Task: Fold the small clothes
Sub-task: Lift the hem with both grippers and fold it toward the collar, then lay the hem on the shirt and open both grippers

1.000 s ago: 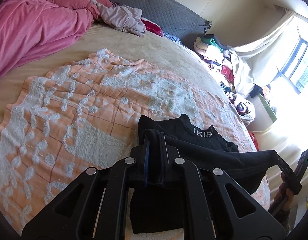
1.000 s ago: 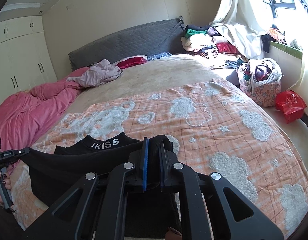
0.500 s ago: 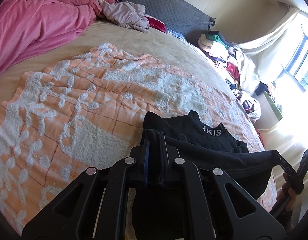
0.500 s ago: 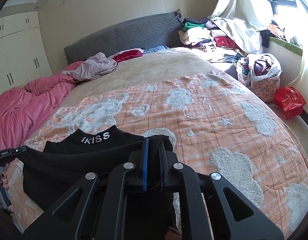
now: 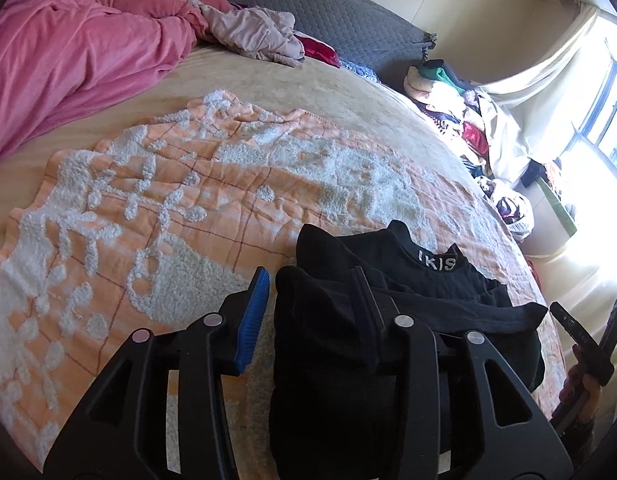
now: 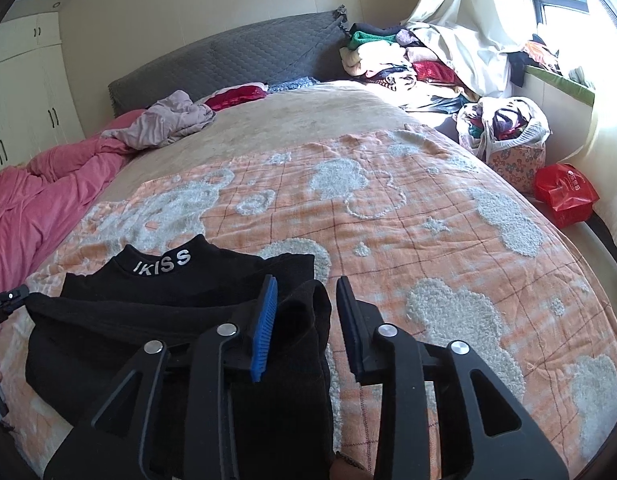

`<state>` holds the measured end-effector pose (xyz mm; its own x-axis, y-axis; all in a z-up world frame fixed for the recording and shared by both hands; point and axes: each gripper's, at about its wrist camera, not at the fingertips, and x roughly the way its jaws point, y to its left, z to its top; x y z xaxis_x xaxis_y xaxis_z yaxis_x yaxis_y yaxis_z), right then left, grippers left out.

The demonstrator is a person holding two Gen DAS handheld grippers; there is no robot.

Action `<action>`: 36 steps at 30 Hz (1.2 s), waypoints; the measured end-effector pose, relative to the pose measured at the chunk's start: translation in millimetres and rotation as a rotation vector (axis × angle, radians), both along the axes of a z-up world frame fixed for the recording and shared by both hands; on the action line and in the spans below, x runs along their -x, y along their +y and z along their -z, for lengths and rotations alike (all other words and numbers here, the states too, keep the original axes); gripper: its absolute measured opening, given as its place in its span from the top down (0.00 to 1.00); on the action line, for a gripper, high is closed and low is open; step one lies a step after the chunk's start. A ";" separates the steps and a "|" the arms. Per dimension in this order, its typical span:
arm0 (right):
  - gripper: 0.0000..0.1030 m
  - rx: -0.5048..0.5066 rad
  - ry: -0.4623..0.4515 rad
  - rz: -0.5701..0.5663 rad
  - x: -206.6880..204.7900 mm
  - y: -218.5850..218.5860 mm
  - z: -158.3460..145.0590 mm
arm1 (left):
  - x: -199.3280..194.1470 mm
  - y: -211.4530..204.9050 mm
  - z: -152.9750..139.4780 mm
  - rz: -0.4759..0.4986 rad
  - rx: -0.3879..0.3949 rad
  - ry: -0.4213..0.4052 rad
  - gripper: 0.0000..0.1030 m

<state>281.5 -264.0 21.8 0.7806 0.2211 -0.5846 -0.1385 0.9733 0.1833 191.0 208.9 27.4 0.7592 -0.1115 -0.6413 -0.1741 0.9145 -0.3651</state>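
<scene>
A black top with white "IKISS" lettering on its collar (image 5: 436, 266) (image 6: 162, 262) lies folded on the orange and white blanket (image 5: 168, 208) (image 6: 388, 208). My left gripper (image 5: 308, 284) is open, its jaws astride the garment's left folded corner. My right gripper (image 6: 306, 288) is open, its jaws astride the garment's right folded corner. The cloth rests loose between the blue pads (image 6: 264, 328). The right gripper also shows at the right edge of the left wrist view (image 5: 584, 332), and the left gripper at the left edge of the right wrist view (image 6: 6, 300).
A pink duvet (image 5: 68, 48) and a crumpled mauve garment (image 5: 252, 36) lie near the grey headboard (image 6: 228, 60). A clothes pile (image 6: 392, 56), a full bag (image 6: 504, 132) and a red bag (image 6: 564, 192) sit beside the bed by the window.
Both grippers have opened and let go of the black top's hem. The lifted fold now lies down on the garment.
</scene>
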 end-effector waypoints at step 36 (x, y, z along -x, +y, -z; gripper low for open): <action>0.74 0.284 0.178 -0.403 39.4 106.3 45.8 | -1.2 -139.1 42.2 0.443 -0.266 0.155 0.81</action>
